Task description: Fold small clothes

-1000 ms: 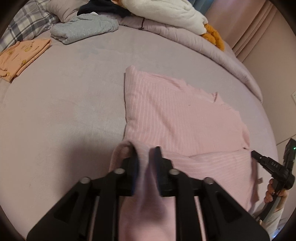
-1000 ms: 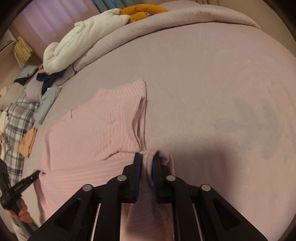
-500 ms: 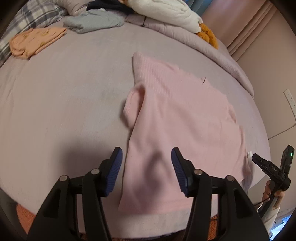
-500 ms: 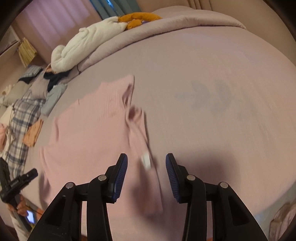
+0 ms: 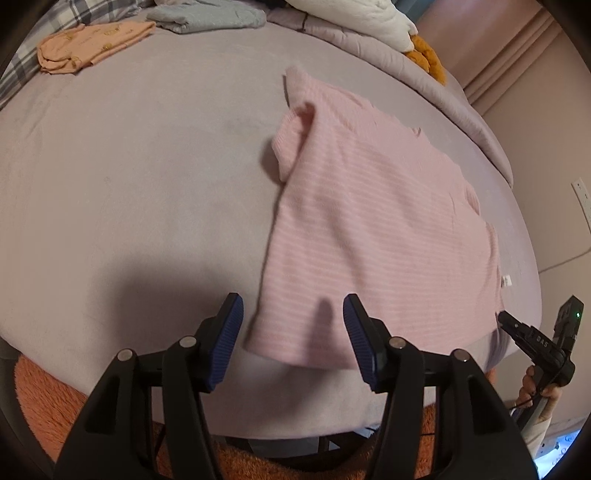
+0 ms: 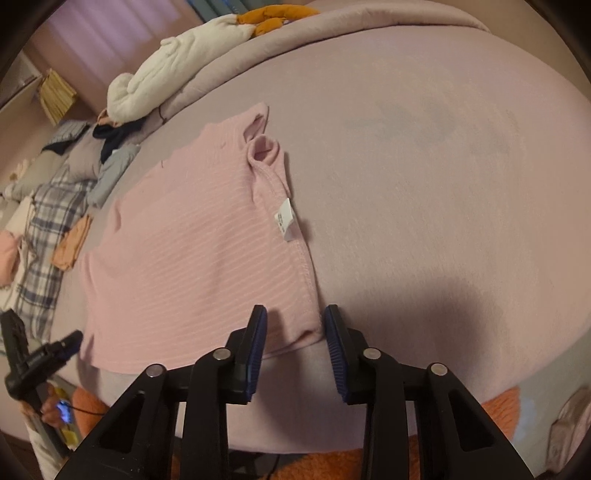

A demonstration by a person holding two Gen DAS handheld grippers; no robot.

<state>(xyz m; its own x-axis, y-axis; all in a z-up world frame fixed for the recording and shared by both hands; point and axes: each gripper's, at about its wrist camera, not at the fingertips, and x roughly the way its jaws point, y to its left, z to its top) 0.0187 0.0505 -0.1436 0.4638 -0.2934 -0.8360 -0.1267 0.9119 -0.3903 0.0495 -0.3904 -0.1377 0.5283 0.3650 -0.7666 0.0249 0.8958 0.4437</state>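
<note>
A pink ribbed shirt (image 5: 369, 221) lies spread flat on the lilac bed (image 5: 129, 184), its hem near the bed's front edge. My left gripper (image 5: 291, 306) hovers open above the hem's left corner, and the pads are off the cloth. My right gripper (image 6: 294, 314) stands over the hem's right corner of the shirt (image 6: 192, 251). Its jaws are closing with the corner between them, and a gap still shows at each pad. A white label (image 6: 286, 219) sticks out of the right side seam. Each gripper shows at the edge of the other's view.
Folded orange (image 5: 92, 44) and grey-blue (image 5: 207, 16) garments lie at the far left of the bed. A white blanket (image 6: 177, 70) and a plaid cloth (image 6: 48, 229) sit at the back. An orange rug (image 5: 44, 398) lies below the bed's front edge.
Both grippers let go of the shirt's hem and drew back toward the bed's front edge. The shirt went from folded over to lying flat. The right jaws have narrowed since half a second ago.
</note>
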